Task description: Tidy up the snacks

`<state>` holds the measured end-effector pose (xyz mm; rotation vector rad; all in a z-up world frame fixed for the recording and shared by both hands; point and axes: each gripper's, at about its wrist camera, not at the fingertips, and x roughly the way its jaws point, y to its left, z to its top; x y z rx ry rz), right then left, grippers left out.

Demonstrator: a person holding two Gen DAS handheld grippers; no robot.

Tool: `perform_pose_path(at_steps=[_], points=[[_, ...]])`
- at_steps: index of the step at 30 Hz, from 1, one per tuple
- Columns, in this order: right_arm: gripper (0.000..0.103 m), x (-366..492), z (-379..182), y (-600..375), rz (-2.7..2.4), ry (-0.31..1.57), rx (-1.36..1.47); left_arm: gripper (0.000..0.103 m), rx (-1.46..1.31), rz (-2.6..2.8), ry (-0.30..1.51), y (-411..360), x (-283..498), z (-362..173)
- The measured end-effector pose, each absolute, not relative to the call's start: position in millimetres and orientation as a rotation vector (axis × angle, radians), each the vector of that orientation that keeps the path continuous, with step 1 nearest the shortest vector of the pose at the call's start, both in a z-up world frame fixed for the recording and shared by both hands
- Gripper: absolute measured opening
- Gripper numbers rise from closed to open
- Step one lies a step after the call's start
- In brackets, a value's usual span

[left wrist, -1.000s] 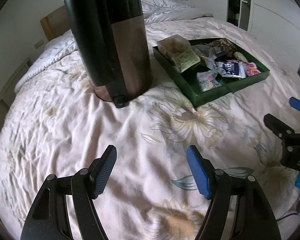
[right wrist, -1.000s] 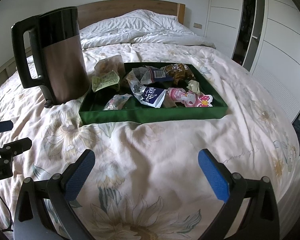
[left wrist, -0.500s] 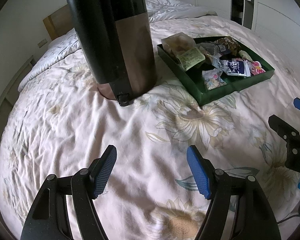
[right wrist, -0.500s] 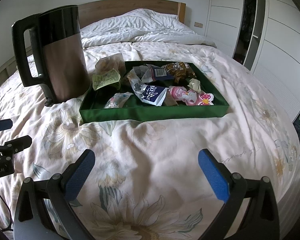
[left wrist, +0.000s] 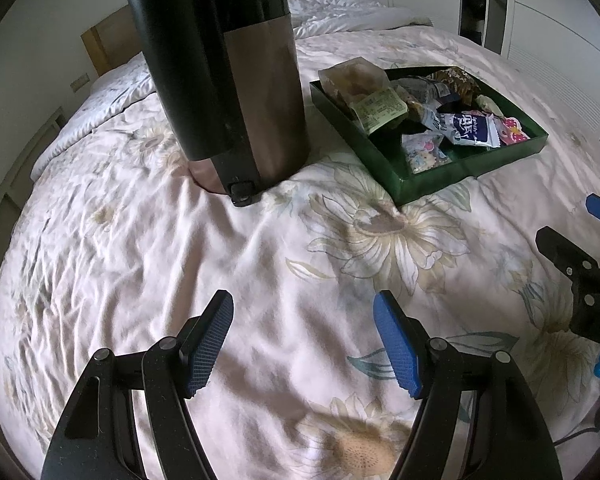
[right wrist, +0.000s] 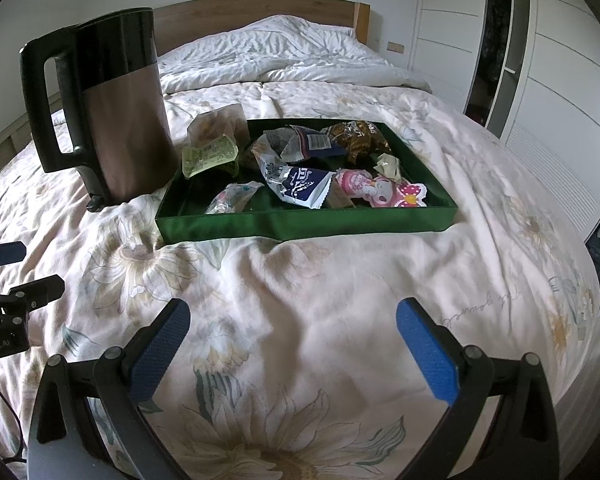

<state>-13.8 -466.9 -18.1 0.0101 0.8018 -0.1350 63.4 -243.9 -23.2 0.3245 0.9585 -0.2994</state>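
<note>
— What do you see, from the left to the right?

— My left gripper (left wrist: pixel 303 338) hangs over the flowered bed cover (left wrist: pixel 260 264), jaws apart and empty. Next stands the tall brown and black electric kettle (right wrist: pixel 116 104), then the shallow dark green tray (right wrist: pixel 300 225) just beside it, with the snacks piled inside. My right gripper (right wrist: pixel 292 344) is also spread wide and holds nothing, well before the tray.

— How will the snacks handle?

— I think they are light, crinkly and slippery. The blue and white foil packet (right wrist: pixel 300 184) lies on top; I would pinch its flat sealed edge, gently, because the contents may crush.
</note>
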Motion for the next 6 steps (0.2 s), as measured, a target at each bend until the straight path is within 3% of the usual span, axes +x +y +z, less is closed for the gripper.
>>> perform_pose_path(at_steps=[6], points=[[0.103,-13.6,-18.3,-468.0,-0.134,0.803,0.011,0.067,0.337,-0.320,0.973,-247.2,62.4,-25.8]])
